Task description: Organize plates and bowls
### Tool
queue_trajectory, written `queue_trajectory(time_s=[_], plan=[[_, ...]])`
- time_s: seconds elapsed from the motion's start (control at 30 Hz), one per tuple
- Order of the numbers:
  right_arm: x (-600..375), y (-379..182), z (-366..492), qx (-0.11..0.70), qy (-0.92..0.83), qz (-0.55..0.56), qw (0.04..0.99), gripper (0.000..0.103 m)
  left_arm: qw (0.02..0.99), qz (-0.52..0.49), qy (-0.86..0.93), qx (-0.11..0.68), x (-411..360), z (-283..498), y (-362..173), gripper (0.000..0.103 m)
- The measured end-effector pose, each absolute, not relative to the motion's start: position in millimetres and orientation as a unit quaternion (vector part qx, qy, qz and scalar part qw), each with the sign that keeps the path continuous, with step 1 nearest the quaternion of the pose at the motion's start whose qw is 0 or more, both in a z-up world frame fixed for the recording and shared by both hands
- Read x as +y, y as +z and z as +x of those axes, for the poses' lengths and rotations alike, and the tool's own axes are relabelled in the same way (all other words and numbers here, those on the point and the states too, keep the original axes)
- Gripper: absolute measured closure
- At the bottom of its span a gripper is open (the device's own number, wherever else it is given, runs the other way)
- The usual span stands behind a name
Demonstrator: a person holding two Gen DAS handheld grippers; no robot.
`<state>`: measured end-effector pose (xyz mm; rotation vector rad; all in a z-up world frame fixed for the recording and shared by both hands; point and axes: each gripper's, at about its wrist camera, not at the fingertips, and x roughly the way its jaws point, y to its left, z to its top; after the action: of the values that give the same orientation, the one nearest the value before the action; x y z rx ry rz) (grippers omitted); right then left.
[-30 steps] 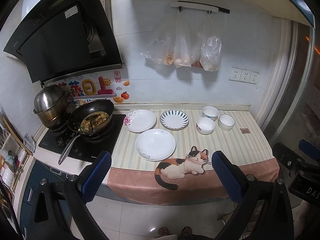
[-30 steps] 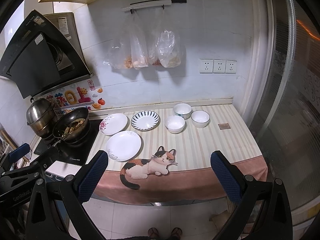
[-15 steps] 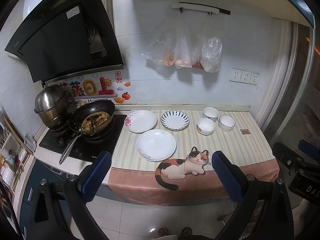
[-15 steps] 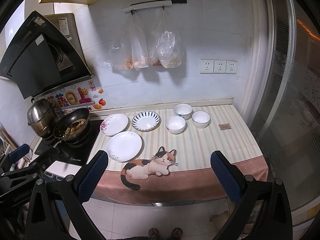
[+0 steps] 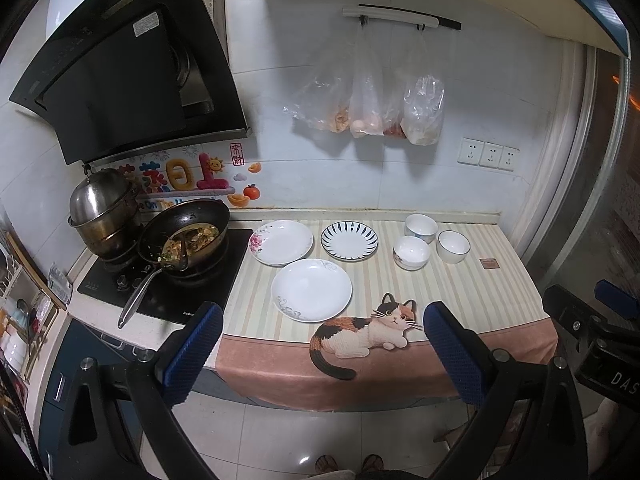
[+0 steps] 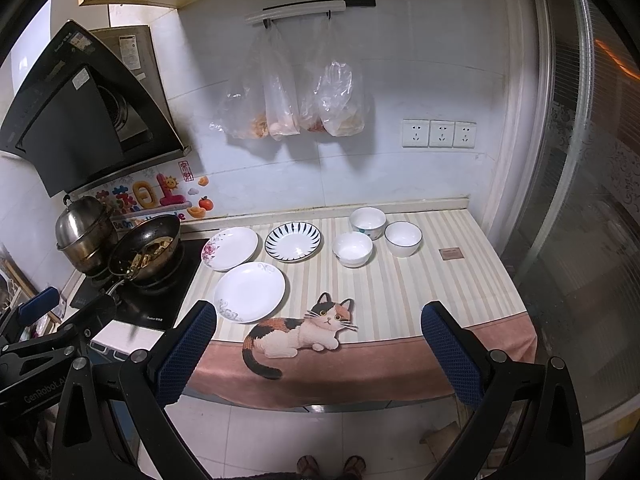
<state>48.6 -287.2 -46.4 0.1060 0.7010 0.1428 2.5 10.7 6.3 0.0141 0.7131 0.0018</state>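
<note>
White china sits on the striped counter (image 5: 460,280): three plates (image 5: 311,289) left, three bowls (image 5: 411,252) far right. Left gripper (image 5: 320,344) and right gripper (image 6: 318,342) gape empty, near edge; the person's feet (image 6: 330,465) are cut off.

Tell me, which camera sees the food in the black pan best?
The left wrist view. There the pan is nearer and bigger, and you look down into it and see the food clearly. In the right wrist view the same pan sits far off to the left, smaller, its food harder to make out.
</note>
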Motion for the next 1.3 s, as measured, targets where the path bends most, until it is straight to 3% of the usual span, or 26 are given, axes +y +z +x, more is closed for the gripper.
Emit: queue_trajectory(time_s=[0.93,1.3], plan=[[-284.0,-49.2,51.0,0.345,0.069,0.053,0.934,0.0,0.936,0.003,-0.001,0.353,8.4,6.3,2.3,0.0],[-269.6,-94.2,86.2,0.372,0.085,0.09,0.92,0.0,0.945,0.023,0.045,0.322,50.2,64.1,-37.4,0.0]])
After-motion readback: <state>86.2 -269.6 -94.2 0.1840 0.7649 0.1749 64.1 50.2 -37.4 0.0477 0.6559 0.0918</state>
